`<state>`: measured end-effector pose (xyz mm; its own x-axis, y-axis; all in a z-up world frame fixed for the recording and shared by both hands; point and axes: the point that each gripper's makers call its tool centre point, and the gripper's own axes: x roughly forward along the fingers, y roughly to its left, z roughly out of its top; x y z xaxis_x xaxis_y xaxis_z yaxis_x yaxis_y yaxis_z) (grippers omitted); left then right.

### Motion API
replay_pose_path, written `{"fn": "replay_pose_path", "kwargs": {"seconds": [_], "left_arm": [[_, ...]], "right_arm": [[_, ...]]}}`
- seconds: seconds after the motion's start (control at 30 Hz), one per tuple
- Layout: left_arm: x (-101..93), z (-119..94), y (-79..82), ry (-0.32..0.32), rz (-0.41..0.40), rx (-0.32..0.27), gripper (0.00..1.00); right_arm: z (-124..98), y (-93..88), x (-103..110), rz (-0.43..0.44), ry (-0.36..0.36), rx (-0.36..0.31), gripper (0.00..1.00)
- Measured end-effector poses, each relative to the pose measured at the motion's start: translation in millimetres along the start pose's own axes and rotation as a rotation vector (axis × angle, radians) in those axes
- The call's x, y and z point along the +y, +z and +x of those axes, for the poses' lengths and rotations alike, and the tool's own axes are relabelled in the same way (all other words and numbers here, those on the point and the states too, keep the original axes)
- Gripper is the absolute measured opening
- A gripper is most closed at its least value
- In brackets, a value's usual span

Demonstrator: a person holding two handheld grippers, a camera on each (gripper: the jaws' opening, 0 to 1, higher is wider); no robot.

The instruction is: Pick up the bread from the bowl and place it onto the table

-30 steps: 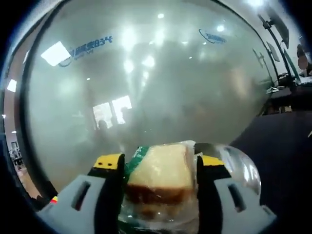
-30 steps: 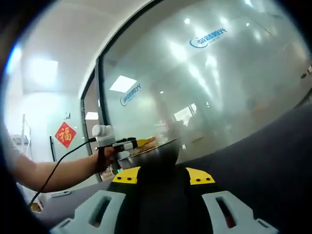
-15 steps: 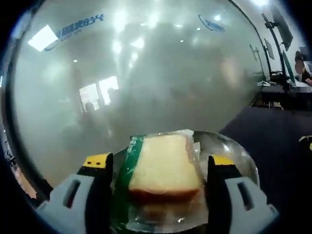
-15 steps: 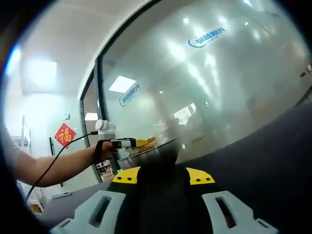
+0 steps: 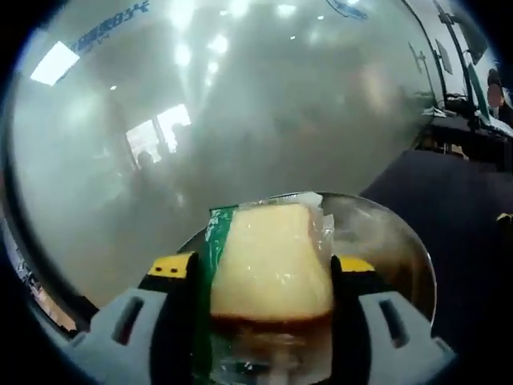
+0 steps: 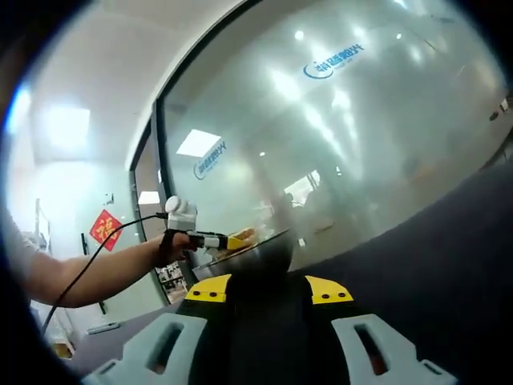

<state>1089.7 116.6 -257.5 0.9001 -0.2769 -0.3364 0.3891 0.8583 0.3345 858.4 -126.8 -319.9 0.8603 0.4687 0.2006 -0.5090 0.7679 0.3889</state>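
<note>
A slice of bread (image 5: 271, 258) in clear wrap with a green edge stands between my left gripper's (image 5: 263, 265) jaws, which press on both its sides. Behind and below it lies the shiny metal bowl (image 5: 401, 250). In the right gripper view the bowl (image 6: 255, 255) sits on the dark table (image 6: 433, 241), and the left gripper (image 6: 210, 240), held by a hand, reaches over its rim from the left with the bread (image 6: 244, 235) at its tip. My right gripper (image 6: 268, 290) is open near the table with nothing between its jaws.
A frosted glass wall (image 6: 361, 136) with blue logos stands right behind the bowl. A person's forearm (image 6: 96, 277) and a cable come in from the left. A red paper ornament (image 6: 106, 228) hangs on the far wall. Desks with monitor arms (image 5: 469, 96) stand at the far right.
The left jaws stood wider half a second ago and have come in against the bread. The bread now looms larger and higher against the bowl. The right gripper has barely moved.
</note>
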Motion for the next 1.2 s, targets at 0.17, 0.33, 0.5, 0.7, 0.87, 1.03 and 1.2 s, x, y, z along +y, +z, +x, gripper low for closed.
{"fn": "replay_pose_path", "kwargs": {"seconds": [0.17,0.33,0.5,0.7,0.87,1.03,1.2], "left_arm": [[2.2,2,1.7,0.001,0.006,-0.003,0.55],[4.4,2,2.8,0.005,-0.006,-0.009,0.53],[4.6,0,3.5,0.008,-0.015,-0.022,0.52],[3.9,-7,6.3,0.020,-0.004,-0.041,0.51],[2.1,-13,12.6,0.024,0.004,-0.062,0.50],[2.7,-11,14.5,0.026,0.007,-0.062,0.49],[1.5,-15,14.4,0.026,0.005,-0.071,0.48]], "right_arm": [[-1,-0.1,-2,0.009,-0.006,-0.001,0.30],[0,-0.3,-2,0.012,-0.009,-0.001,0.30],[0,-0.2,-4,0.016,-0.013,-0.001,0.30],[0,-0.3,-5,0.019,-0.016,-0.001,0.30],[1,0.5,-7,0.022,-0.017,-0.001,0.30],[-1,0.1,-5,0.027,-0.018,0.000,0.30],[0,0.5,-7,0.031,-0.019,0.000,0.30]]}}
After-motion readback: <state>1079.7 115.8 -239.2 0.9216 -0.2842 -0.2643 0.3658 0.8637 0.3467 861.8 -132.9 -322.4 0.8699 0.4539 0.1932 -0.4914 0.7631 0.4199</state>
